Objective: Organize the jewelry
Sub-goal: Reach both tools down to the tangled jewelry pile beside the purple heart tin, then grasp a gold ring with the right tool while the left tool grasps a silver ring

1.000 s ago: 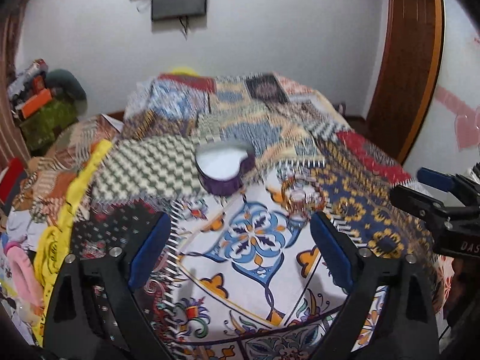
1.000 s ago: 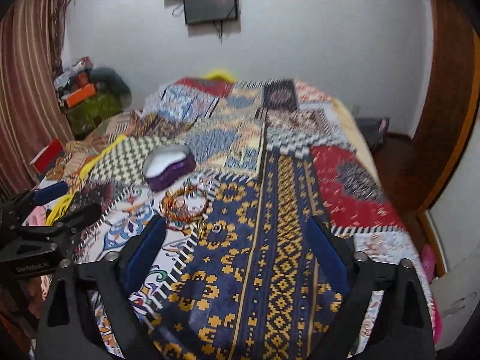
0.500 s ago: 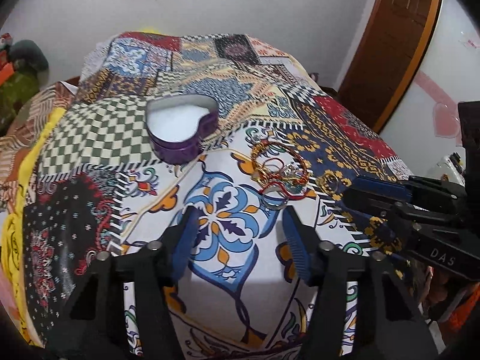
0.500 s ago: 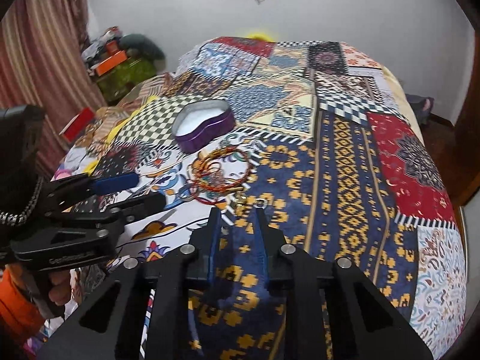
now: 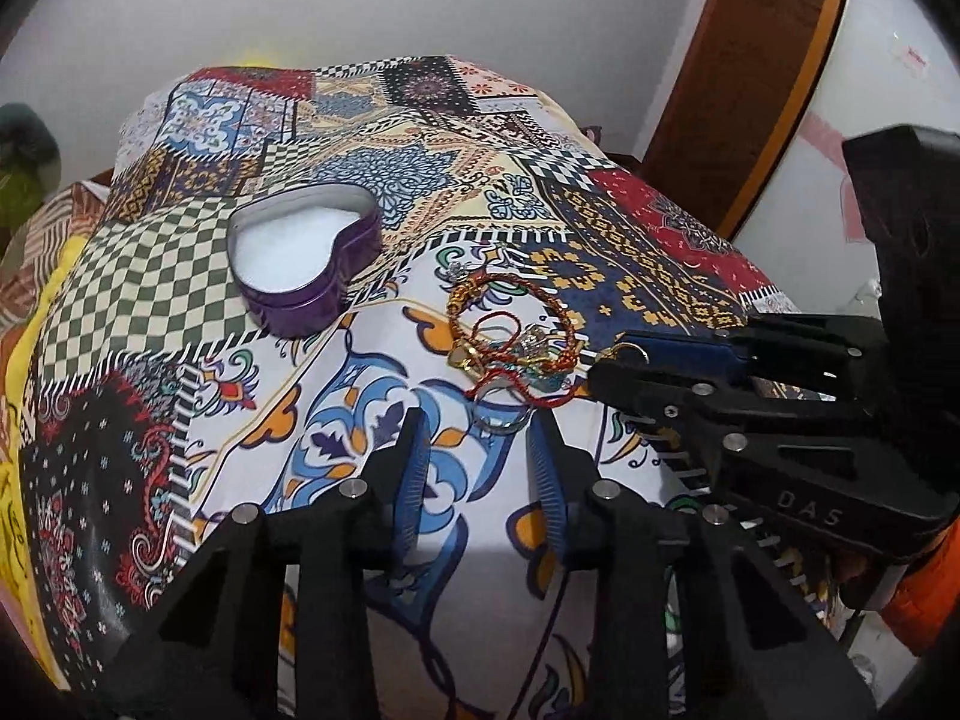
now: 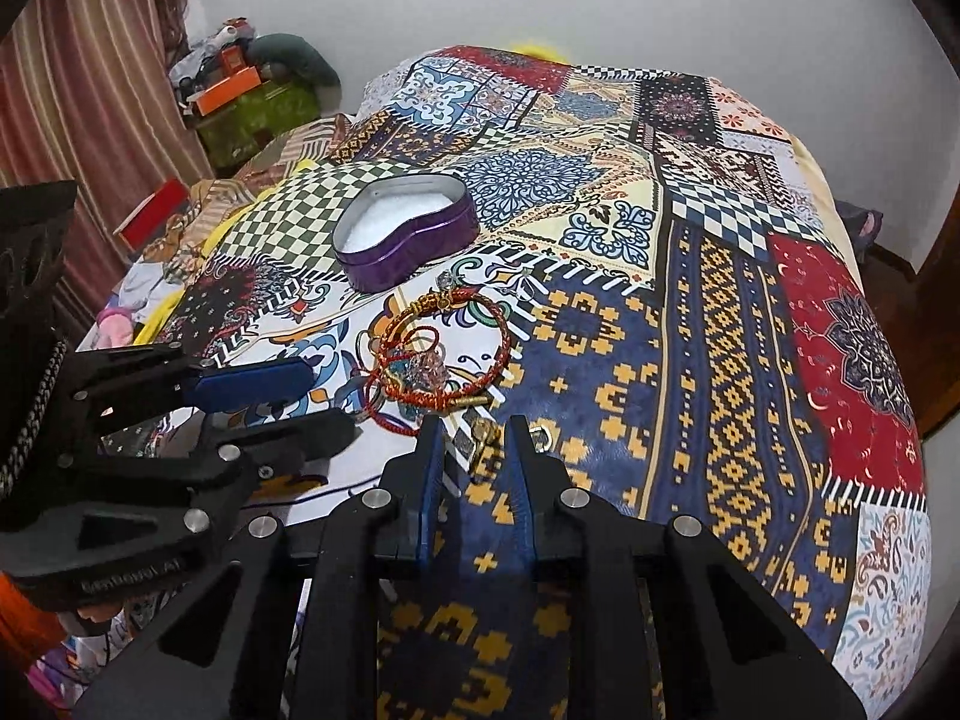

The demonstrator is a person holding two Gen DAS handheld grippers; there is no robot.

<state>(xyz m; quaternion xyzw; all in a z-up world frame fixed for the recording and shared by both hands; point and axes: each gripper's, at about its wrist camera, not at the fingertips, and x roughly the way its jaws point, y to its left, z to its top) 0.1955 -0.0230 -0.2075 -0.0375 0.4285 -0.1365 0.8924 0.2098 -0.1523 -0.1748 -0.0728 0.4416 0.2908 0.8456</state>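
A pile of jewelry (image 5: 513, 330), red and gold bangles, threads and small rings, lies on the patterned bedspread; it also shows in the right wrist view (image 6: 441, 354). A purple heart-shaped tin (image 5: 306, 255) with a white lining stands open behind it, also in the right wrist view (image 6: 405, 237). My left gripper (image 5: 480, 426) is partly open with its tips at the pile's near edge, over a silver ring (image 5: 501, 417). My right gripper (image 6: 474, 426) is narrowly open, its tips around a small gold piece (image 6: 486, 432) at the pile's near edge.
The bed is covered by a patchwork bedspread (image 6: 690, 312). A wooden door (image 5: 750, 72) stands at the right. Boxes and bags (image 6: 240, 96) are piled beside a striped curtain (image 6: 72, 90) at the left. Each gripper appears in the other's view.
Both grippers have moved down and forward to the jewelry pile. Both have narrowed from wide open a second ago.
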